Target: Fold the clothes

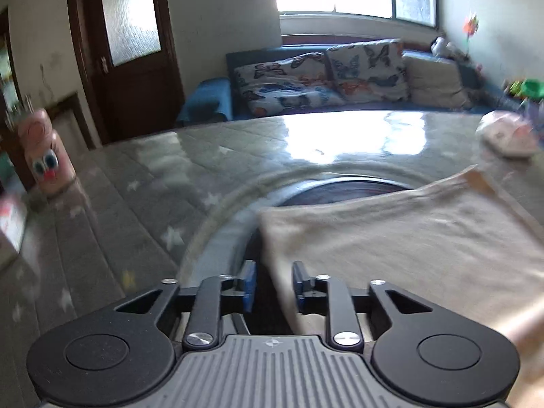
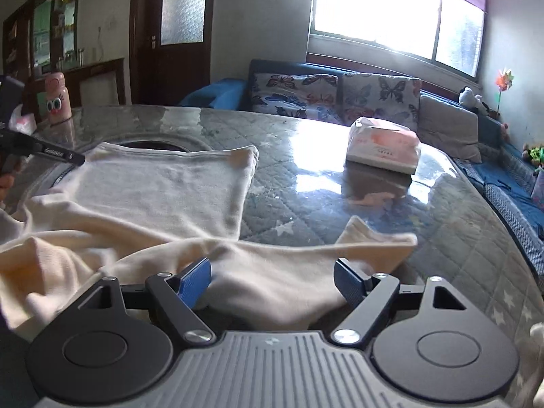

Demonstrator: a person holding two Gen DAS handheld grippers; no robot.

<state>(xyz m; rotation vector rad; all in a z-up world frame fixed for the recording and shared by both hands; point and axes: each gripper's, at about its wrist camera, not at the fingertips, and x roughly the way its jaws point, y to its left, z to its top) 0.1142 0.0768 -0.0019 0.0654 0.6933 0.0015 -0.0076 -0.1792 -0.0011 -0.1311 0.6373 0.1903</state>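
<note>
A cream shirt (image 1: 391, 238) lies spread on the round table, blurred in the left wrist view. My left gripper (image 1: 273, 285) sits at the shirt's left edge. Its blue pads (image 1: 250, 284) stand a little apart, and the cloth's edge runs between them without being pinched. In the right wrist view the shirt (image 2: 153, 190) is partly folded, with one sleeve (image 2: 374, 241) stretched out to the right. My right gripper (image 2: 272, 282) stands wide open low over the bunched cloth at the sleeve's base and holds nothing. A black finger (image 2: 57, 152) of the left gripper shows at that view's left edge.
The table (image 2: 340, 204) has a grey quilted star cover under a glossy top, with a dark round centre (image 1: 340, 192). A tissue pack (image 2: 382, 148) lies at the far right, a pink bottle (image 2: 57, 97) at the far left. A sofa with butterfly cushions (image 2: 326, 97) stands behind.
</note>
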